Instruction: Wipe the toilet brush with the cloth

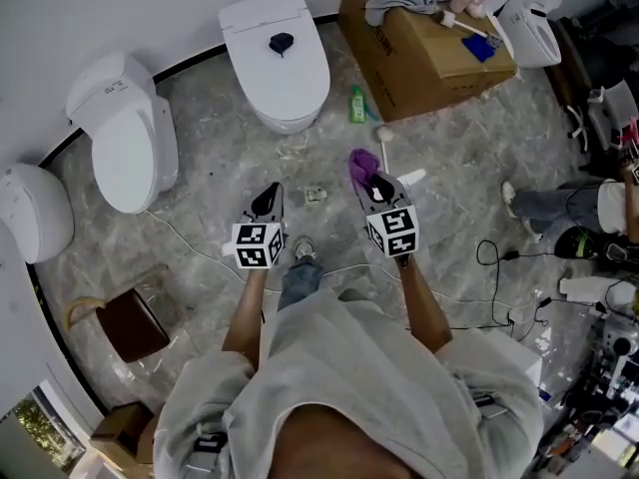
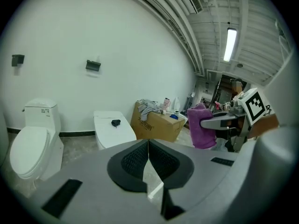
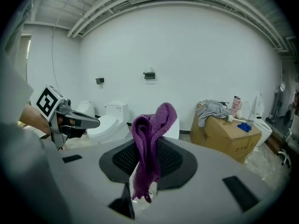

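My right gripper (image 1: 373, 182) is shut on a purple cloth (image 1: 360, 165), held above the marble floor. In the right gripper view the cloth (image 3: 156, 125) sticks up from between the pads and hangs down below them. To its left my left gripper (image 1: 268, 197) is shut with nothing in it; its pads (image 2: 135, 158) meet at the tip. A blue-headed brush with a white handle (image 1: 473, 40) lies on top of the cardboard box (image 1: 419, 63) at the far right, well away from both grippers. The brush (image 3: 243, 126) also shows in the right gripper view.
Three white toilets (image 1: 276, 56) (image 1: 127, 134) (image 1: 30, 211) stand along the wall. A green bottle (image 1: 356, 105) and a white cylinder (image 1: 383, 136) lie on the floor by the box. Cables (image 1: 496, 267), another person's legs (image 1: 554, 208) and a brown bin (image 1: 132, 324) are nearby.
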`<state>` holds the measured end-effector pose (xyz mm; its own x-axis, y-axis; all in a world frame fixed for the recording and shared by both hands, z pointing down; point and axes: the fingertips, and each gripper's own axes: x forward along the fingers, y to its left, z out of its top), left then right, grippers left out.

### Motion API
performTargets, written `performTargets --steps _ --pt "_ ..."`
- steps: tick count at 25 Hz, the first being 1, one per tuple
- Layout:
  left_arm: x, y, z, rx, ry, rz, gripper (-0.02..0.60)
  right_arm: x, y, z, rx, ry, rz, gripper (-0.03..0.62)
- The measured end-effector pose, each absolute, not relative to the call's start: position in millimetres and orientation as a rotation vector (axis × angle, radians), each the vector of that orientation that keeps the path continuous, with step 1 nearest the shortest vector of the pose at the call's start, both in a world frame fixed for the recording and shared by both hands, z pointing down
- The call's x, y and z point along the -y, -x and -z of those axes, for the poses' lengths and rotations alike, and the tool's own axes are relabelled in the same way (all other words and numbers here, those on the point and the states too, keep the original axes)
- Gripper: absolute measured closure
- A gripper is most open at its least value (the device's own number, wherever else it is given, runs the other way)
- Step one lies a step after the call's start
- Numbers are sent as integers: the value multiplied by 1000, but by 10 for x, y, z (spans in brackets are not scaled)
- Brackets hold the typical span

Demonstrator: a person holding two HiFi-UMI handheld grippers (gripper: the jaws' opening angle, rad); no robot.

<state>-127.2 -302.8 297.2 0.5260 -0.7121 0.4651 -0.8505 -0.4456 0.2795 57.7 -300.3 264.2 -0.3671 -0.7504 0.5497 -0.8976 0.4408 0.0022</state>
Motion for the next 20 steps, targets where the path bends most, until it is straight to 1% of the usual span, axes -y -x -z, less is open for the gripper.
performTargets --steps 10,20 --pt "2810 1233 -3505 1268 -2226 -481 558 2970 -721 -3110 2235 -1353 -495 487" --pt "2320 992 -4492 1233 -2229 -574 560 2773 -930 -3910 2278 -1375 -500 485"
